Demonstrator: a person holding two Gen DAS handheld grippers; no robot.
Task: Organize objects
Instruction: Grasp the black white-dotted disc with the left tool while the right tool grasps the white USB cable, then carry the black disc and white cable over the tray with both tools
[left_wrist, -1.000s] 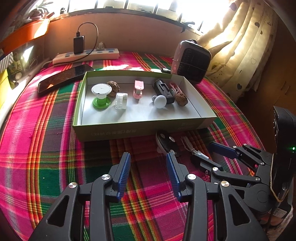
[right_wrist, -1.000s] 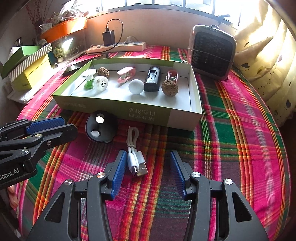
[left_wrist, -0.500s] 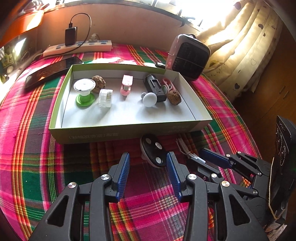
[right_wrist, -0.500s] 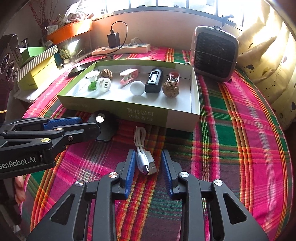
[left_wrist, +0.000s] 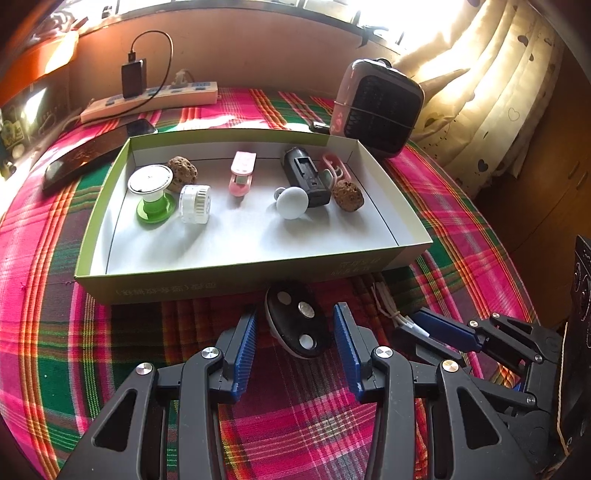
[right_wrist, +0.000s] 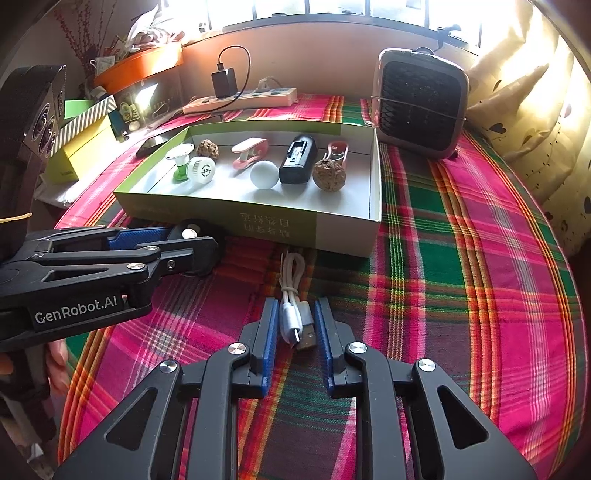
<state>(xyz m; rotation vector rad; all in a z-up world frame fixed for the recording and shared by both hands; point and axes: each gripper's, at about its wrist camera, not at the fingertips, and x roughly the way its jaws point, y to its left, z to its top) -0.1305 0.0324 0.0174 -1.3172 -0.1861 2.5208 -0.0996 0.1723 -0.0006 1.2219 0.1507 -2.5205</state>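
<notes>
A black oval puck (left_wrist: 295, 323) with silver dots lies on the plaid cloth in front of the green-rimmed box (left_wrist: 236, 286). My left gripper (left_wrist: 295, 326) is open with the puck between its fingers; gaps show on both sides. In the right wrist view the left gripper's (right_wrist: 177, 243) arm covers most of the puck (right_wrist: 190, 232). A bundled white USB cable (right_wrist: 295, 314) lies in front of the box (right_wrist: 343, 236). My right gripper (right_wrist: 295, 321) has narrowed around the cable's plug end, with slim gaps on both sides. The cable also shows in the left wrist view (left_wrist: 388, 306).
The box holds a green stand (left_wrist: 153, 192), a clear jar (left_wrist: 195, 204), two brown lumps (left_wrist: 347, 195), a pink clip (left_wrist: 242, 173), a white ball (left_wrist: 292, 202) and a black device (left_wrist: 306, 175). A small heater (right_wrist: 421, 103), power strip (right_wrist: 240, 99) and phone (left_wrist: 96, 155) stand behind it.
My left gripper moved forward until the puck sits between its fingers. My right gripper moved forward over the cable and closed most of the way around its plug end.
</notes>
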